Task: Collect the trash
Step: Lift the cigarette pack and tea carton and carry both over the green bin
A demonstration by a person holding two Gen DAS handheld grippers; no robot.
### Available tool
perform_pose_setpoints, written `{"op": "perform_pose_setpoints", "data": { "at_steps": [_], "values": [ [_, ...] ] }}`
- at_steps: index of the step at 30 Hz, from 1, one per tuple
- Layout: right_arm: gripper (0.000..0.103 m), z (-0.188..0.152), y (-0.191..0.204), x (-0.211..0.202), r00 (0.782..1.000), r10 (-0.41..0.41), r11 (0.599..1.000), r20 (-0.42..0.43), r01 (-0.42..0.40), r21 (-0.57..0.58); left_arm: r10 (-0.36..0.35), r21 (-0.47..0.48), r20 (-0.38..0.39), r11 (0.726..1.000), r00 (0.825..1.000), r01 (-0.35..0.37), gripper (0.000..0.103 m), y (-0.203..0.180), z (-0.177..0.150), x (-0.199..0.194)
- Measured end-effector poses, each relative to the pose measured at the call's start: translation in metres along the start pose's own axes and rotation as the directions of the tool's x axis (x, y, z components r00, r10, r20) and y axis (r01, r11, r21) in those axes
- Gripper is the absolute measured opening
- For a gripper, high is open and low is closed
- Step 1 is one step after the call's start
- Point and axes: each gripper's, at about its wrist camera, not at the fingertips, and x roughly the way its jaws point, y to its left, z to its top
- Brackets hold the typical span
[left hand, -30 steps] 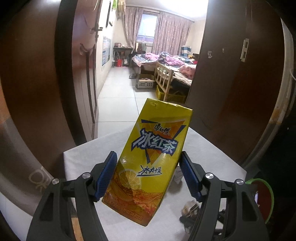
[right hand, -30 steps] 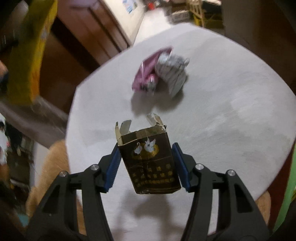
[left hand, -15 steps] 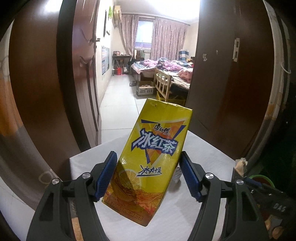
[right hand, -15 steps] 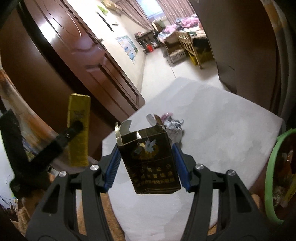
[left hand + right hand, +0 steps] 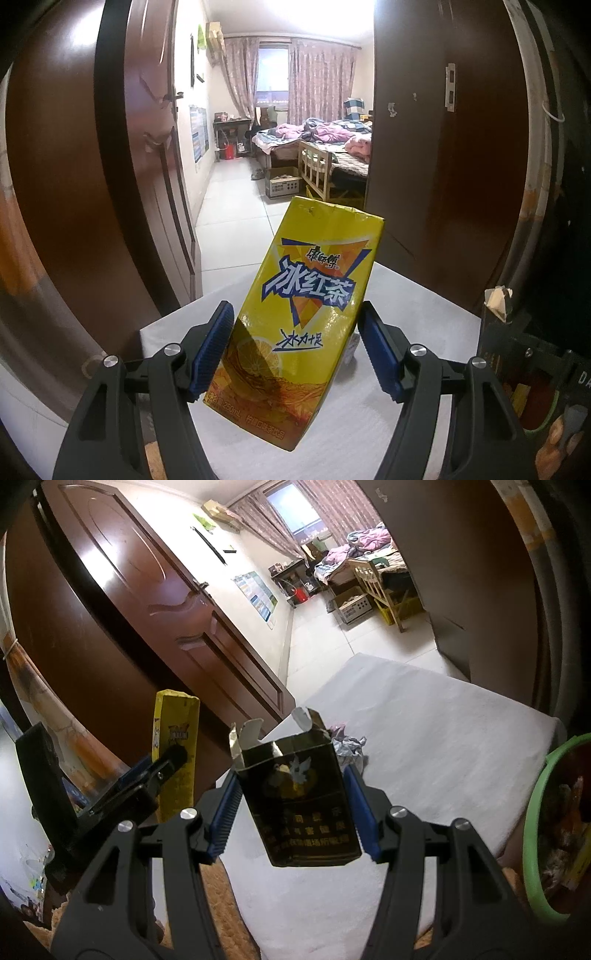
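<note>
Two pieces of trash are held up above the white table [image 5: 436, 746]. The left gripper [image 5: 295, 347] is clamped on a yellow tea carton [image 5: 303, 321], which tilts to the right between the blue pads [image 5: 210, 347]. The right gripper [image 5: 291, 808] pinches a dark cigarette pack [image 5: 303, 805] with its torn flap open at the top. A green basin [image 5: 535, 834] sits just past the table's right edge, with mixed wrappers inside; its contents are too blurred to name. Crumpled wrappers [image 5: 347, 746] lie on the table behind the pack, near its far left edge. Beyond the table's far edge, bare tiled floor [image 5: 325, 638] runs between a brown door [image 5: 147, 620] and a dark cabinet [image 5: 461, 572].
</note>
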Motion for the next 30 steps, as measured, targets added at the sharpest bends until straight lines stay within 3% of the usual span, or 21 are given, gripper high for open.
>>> {"op": "perform_pose_setpoints", "data": {
  "at_steps": [21, 25, 30],
  "values": [
    [0.055, 0.007, -0.034, -0.027, 0.998, 0.008, 0.992, 0.067, -0.016, 0.122, -0.069, 0.062, -0.046, 0.995, 0.997, 0.072, 0.066, -0.027, 0.000, -0.001],
    [0.055, 0.009, -0.059, -0.035, 0.996, 0.047, 0.975, 0.075, -0.062, 0.211, -0.113, 0.070, -0.070, 0.991, 0.991, 0.118, 0.066, -0.041, -0.005, 0.000],
    [0.055, 0.010, -0.095, -0.063, 0.992, 0.004, 0.958, 0.124, -0.039, 0.283, -0.219, 0.115, -0.120, 0.966, 0.968, 0.233, 0.066, -0.080, -0.018, 0.004]
  ]
}}
